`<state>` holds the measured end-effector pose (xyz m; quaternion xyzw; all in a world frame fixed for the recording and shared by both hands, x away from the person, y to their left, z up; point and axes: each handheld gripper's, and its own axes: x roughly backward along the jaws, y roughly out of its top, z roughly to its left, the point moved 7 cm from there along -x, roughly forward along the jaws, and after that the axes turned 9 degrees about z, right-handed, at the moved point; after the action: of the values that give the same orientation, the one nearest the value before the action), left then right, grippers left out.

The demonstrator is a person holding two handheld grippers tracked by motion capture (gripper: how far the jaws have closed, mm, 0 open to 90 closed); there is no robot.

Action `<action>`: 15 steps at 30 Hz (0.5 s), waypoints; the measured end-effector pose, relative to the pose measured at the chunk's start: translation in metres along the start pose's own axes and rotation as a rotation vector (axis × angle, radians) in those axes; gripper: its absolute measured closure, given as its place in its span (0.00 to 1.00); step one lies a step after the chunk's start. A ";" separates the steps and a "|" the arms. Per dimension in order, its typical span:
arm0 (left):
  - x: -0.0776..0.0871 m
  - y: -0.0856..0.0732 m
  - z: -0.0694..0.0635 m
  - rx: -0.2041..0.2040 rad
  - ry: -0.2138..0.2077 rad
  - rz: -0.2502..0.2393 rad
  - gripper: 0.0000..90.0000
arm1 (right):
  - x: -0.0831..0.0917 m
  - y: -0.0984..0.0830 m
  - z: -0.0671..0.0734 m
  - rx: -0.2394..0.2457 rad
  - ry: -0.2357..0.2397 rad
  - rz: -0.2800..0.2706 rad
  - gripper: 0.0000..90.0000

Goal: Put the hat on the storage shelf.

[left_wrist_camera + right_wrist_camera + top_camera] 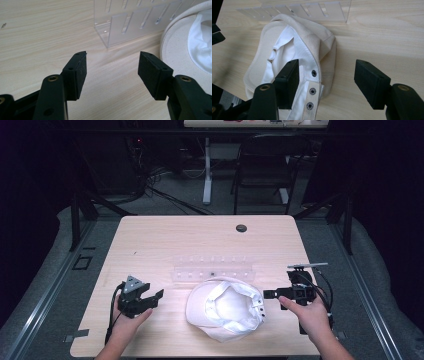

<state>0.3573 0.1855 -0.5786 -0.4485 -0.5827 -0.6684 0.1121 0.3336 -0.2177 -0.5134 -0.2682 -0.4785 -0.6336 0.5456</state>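
Cap (225, 309) is lying upside down on the tabletop (150, 240), near the front edge and between the two claws, white lining facing up. Clear acrylic rack (212, 271) is sitting just behind it.

Right claw (270, 294) is hovering at the cap's right rim, jaws spread wide and gripping nothing. In the right gripper view its jaws are straddling the snap strap (312, 91), one jaw over the lining, the other over bare wood. Judged the nearer claw for a rim pinch.

Left claw (151, 299) is also gaping wide and empty, standing clear of the cap's left side; the brim (175, 47) lies ahead and to the right of its jaws.
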 end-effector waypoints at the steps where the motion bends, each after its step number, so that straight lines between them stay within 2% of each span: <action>1: 0.000 0.000 0.000 -0.001 -0.002 0.001 0.45 | 0.000 0.000 0.000 -0.001 -0.001 0.015 0.41; 3: -0.001 0.000 -0.001 -0.003 -0.002 0.003 0.45 | -0.001 0.001 0.001 -0.009 -0.001 0.019 0.41; 4: -0.001 -0.001 -0.001 -0.009 0.000 0.005 0.45 | -0.003 0.002 0.003 -0.019 0.018 0.046 0.40; 6: -0.001 -0.001 -0.002 -0.012 0.001 0.006 0.45 | -0.005 0.002 0.004 -0.034 0.022 0.067 0.40; 7: -0.001 -0.001 -0.002 -0.012 0.001 0.006 0.45 | -0.005 0.002 0.004 -0.034 0.022 0.067 0.40; 11: -0.001 -0.001 -0.003 -0.019 0.005 0.012 0.45 | -0.011 -0.001 0.010 -0.021 0.045 0.132 0.39; 14: -0.002 -0.001 -0.002 -0.021 0.006 0.016 0.45 | -0.016 -0.004 0.014 -0.024 0.054 0.155 0.39; 15: -0.002 -0.001 -0.002 -0.021 0.006 0.016 0.45 | -0.019 -0.004 0.015 -0.039 0.047 0.141 0.39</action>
<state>0.3562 0.1832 -0.5805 -0.4523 -0.5717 -0.6749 0.1143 0.3317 -0.1959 -0.5250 -0.2970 -0.4332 -0.6087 0.5946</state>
